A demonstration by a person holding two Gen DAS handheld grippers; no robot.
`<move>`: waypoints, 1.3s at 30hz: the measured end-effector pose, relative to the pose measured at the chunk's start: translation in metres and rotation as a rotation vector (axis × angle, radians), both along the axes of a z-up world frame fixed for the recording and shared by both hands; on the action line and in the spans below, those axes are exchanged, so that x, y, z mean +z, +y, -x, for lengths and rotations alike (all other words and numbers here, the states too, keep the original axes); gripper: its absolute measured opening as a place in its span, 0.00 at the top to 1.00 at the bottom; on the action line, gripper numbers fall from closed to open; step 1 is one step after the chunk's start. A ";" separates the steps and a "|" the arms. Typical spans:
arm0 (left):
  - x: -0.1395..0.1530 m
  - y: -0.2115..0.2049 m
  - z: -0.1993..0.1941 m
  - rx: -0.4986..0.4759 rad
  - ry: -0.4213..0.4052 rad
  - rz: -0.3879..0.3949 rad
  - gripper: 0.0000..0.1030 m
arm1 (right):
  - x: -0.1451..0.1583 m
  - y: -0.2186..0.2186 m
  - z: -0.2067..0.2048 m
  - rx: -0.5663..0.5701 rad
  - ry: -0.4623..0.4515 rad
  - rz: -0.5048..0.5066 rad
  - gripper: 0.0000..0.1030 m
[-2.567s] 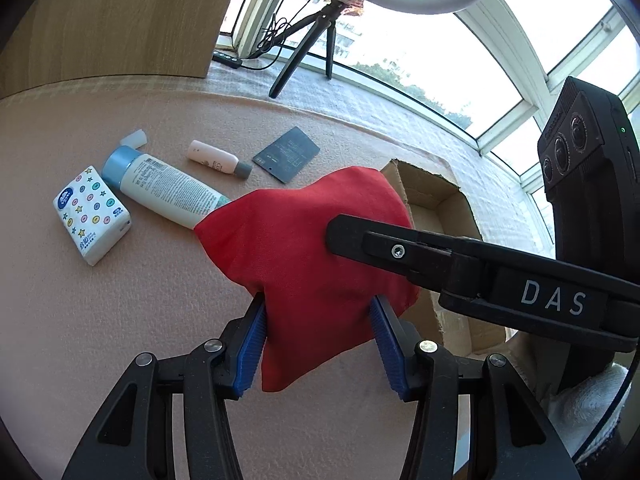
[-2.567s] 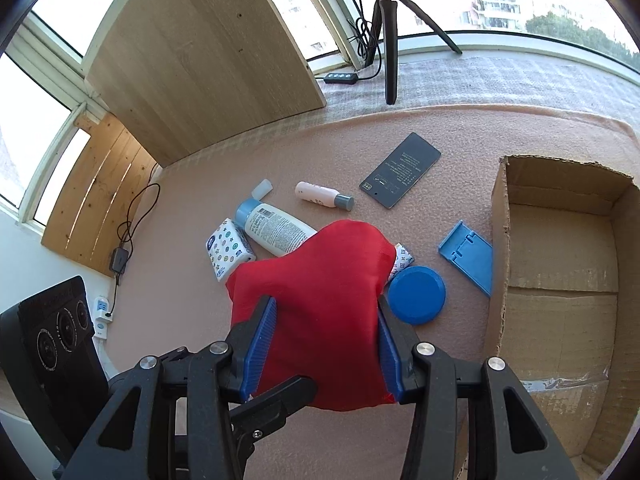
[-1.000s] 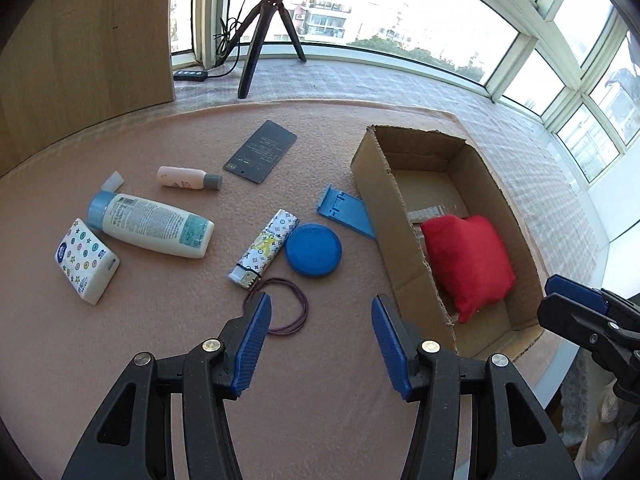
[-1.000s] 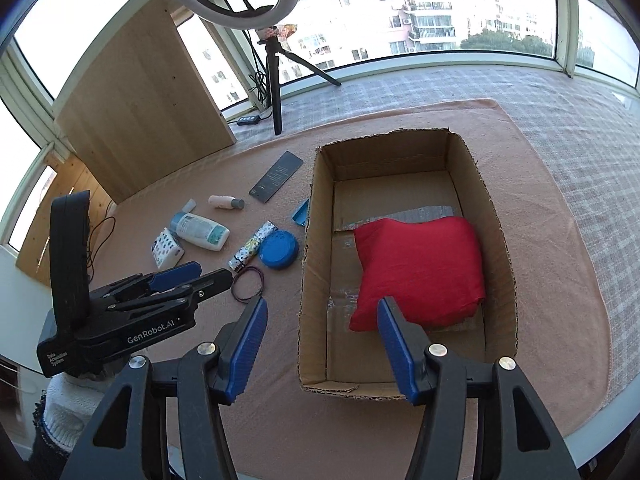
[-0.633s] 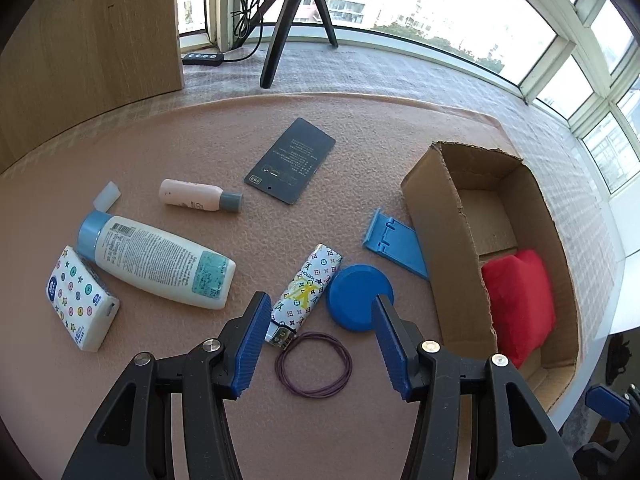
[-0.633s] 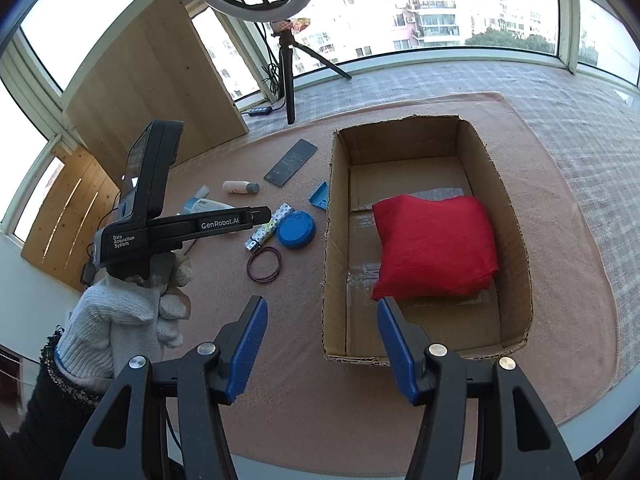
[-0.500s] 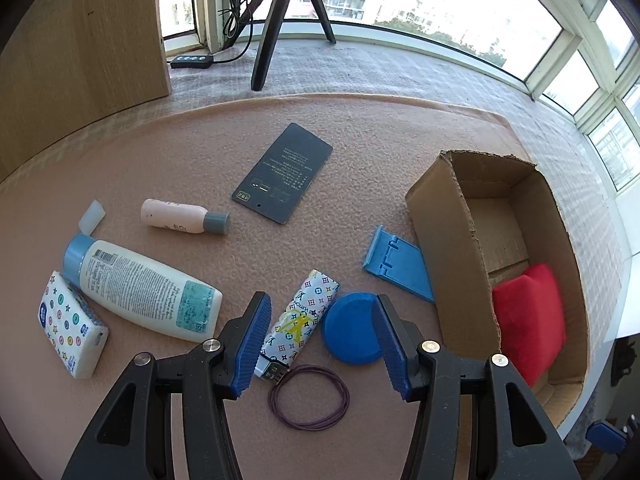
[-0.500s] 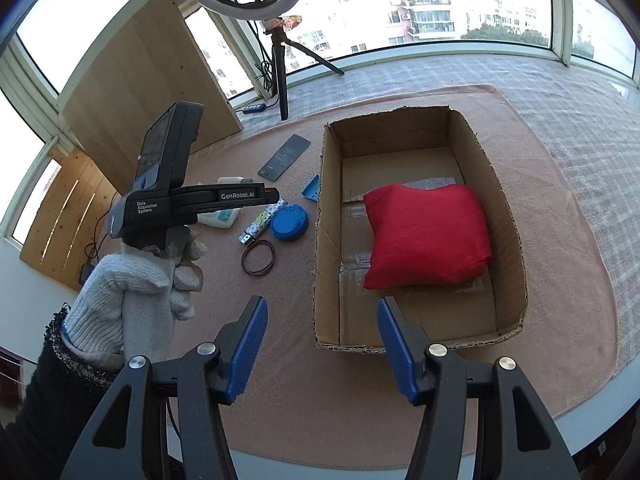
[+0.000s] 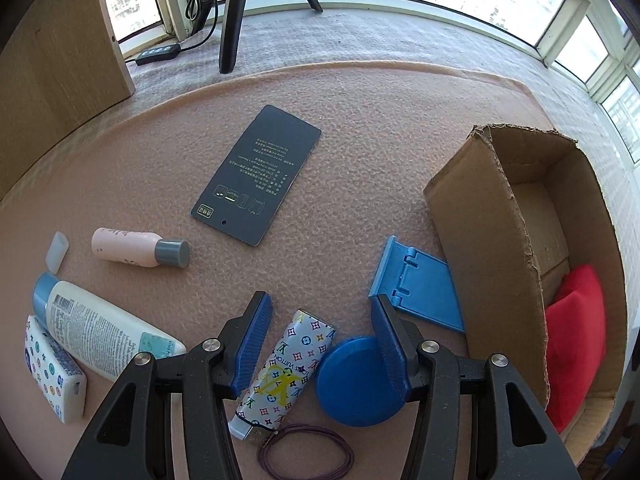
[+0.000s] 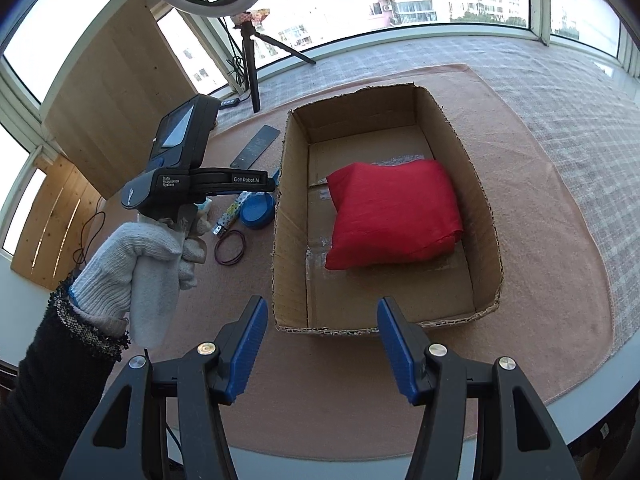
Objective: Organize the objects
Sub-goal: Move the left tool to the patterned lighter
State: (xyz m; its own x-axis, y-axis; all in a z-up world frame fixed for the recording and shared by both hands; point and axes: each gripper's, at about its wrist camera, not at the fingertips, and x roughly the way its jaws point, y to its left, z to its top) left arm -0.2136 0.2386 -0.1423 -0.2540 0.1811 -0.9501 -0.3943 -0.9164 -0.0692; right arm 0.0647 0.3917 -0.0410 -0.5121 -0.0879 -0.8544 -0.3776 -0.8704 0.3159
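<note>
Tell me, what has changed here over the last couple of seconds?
The red cushion, earlier held between both grippers, now lies let go in the cardboard box. The left gripper has swung back, open, over the patterned lighter and blue lid. The right gripper hangs open. The small items haven't moved.

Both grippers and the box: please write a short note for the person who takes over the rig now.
Left gripper: open, empty, low over the patterned lighter and blue round lid.
Right gripper: open, empty, in front of the near end of the cardboard box.
Done: the red cushion lies inside the box.
Left on the mat: dark card, small pink bottle, large white bottle, tissue pack, small clear cap, blue stand, lighter, lid, hair tie.
Likely next: the lighter or the lid.
</note>
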 end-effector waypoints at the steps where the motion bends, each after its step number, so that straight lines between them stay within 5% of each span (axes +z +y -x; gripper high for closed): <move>1: 0.000 0.000 -0.001 -0.006 0.003 0.003 0.46 | 0.000 -0.001 0.001 0.004 -0.001 0.000 0.48; 21: 0.006 -0.083 -0.083 0.001 0.078 -0.064 0.69 | 0.000 -0.049 0.035 0.123 0.017 -0.007 0.48; 36: 0.010 -0.147 -0.132 0.038 0.067 -0.046 0.70 | -0.008 -0.079 0.051 0.191 0.002 0.000 0.48; 39: 0.020 -0.142 -0.124 0.030 0.075 -0.090 0.69 | -0.011 -0.086 0.055 0.205 -0.004 -0.001 0.48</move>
State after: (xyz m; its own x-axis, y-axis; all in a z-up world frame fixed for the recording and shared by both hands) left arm -0.0896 0.0962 -0.1219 -0.3305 0.2560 -0.9084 -0.3740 -0.9192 -0.1230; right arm 0.0095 0.3056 -0.0522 -0.4805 -0.1894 -0.8563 -0.1938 -0.9293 0.3143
